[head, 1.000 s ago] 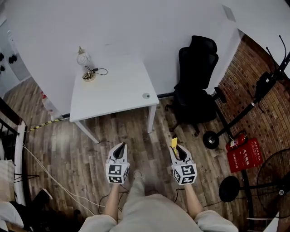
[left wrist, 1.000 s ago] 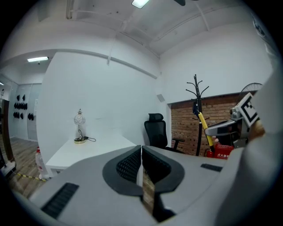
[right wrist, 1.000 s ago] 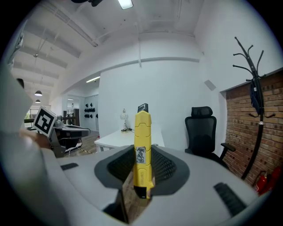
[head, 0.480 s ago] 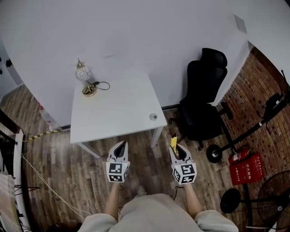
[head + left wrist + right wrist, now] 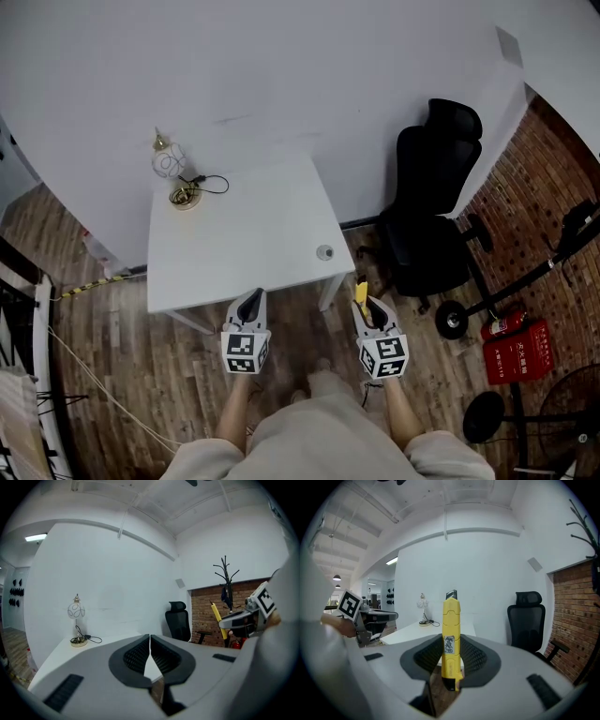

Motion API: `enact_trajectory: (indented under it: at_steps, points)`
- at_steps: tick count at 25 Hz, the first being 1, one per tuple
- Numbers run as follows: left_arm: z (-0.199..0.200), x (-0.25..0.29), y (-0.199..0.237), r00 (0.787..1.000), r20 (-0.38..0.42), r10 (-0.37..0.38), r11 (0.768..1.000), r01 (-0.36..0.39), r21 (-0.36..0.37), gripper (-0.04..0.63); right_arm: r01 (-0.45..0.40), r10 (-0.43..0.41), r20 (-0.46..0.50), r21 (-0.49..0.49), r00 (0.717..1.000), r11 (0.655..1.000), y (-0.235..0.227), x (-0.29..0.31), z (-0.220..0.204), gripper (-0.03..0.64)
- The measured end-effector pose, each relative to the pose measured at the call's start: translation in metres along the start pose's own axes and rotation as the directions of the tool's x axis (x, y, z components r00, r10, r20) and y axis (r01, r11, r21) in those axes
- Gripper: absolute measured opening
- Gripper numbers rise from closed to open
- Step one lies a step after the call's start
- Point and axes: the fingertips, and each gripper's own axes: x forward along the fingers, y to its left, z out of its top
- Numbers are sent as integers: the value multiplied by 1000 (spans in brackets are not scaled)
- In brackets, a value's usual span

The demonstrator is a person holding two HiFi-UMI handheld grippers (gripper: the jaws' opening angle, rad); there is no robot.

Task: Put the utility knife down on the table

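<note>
Right gripper view is showing the right gripper (image 5: 451, 665) clamped on the utility knife (image 5: 451, 634) — the yellow body is standing upright between the pads, blade end up, so its long axis is running across the jaws and not along them. The white table (image 5: 248, 230) is lying ahead of both grippers. In the head view the knife is hanging just outside the table's near right corner, over the floor and not yet over the top. The left gripper (image 5: 250, 298) is facing the middle of the table's near edge with its jaws together and nothing between them. Both forearms are reaching forward side by side, with the grippers pointing a little downward. A small round object (image 5: 324, 252) is sitting on the table near that right corner — I think the right hand needs to go inward past it and then tip the knife flat.
</note>
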Motion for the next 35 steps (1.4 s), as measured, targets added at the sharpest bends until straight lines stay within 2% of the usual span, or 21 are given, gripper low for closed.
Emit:
enact_trajectory:
  at_steps: [9, 16, 21, 29, 35]
  points:
    - [-4, 47, 4, 1000, -12, -9, 1000, 9, -1, 9, -4, 5, -9, 16, 1000, 1000, -25, 38, -7, 110]
    - [-6, 113, 31, 1000, -29, 7, 1000, -7, 4, 9, -34, 34, -20, 24, 999, 999, -50, 109, -4, 110]
    - [11, 173, 58, 999, -33, 40, 999, -39, 9, 9, -64, 65, -20, 32, 998, 997, -80, 171, 16, 110]
    - [45, 266, 103, 994, -52, 99, 995, -99, 14, 9, -108, 108, 0, 15, 994, 994, -133, 268, 70, 110]
    - [64, 311, 128, 988, -59, 142, 990, -141, 26, 9, -153, 153, 1, 13, 988, 988, -155, 326, 93, 110]
